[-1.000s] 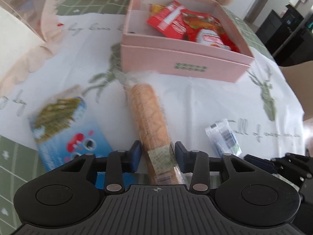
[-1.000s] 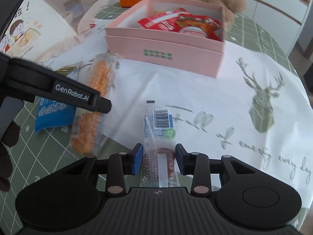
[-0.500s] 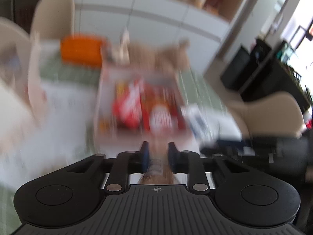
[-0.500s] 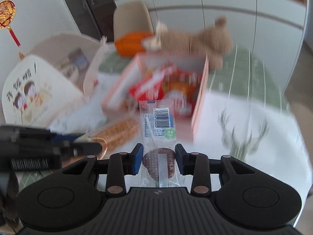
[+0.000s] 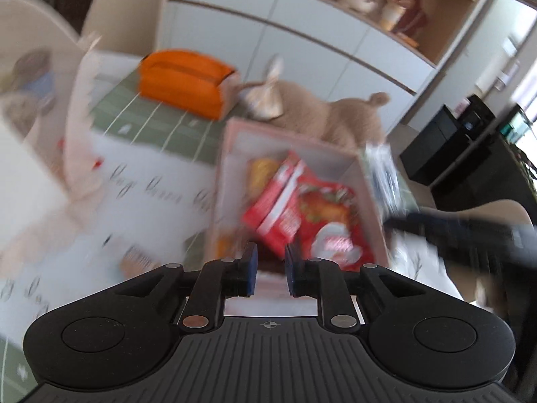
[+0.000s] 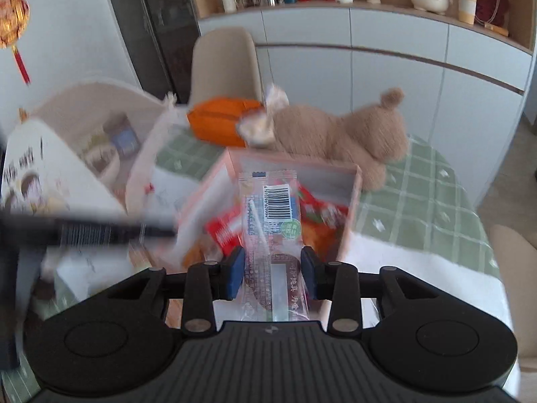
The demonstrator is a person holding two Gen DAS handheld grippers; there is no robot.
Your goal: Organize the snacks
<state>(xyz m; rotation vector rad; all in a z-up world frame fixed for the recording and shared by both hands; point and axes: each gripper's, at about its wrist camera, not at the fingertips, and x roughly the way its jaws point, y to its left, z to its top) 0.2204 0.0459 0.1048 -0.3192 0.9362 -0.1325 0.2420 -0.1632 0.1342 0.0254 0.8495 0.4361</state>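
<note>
Open pink cardboard box point(image 6: 352, 201) of red snack packets point(image 5: 302, 208) shown on table.

Right gripper point(image 6: 272, 270): jaws opening, clear plastic barcode-labelled snack packet point(image 6: 272, 231) between pads, above box.

Left gripper point(image 5: 270, 268): pads drawn narrow before box; held item cannot be told.

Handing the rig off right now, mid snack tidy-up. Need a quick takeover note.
Left gripper: jaws shut, above the near end of the pink box. Blur hides whether anything is between them.
Right gripper: jaws opening, with the snack bar between them, over the box.
Done: red packets lie in the box.
Left: drop the bar in, check what the left gripper holds, then probably scan the table for loose snacks, since the view there is blurred.
</note>
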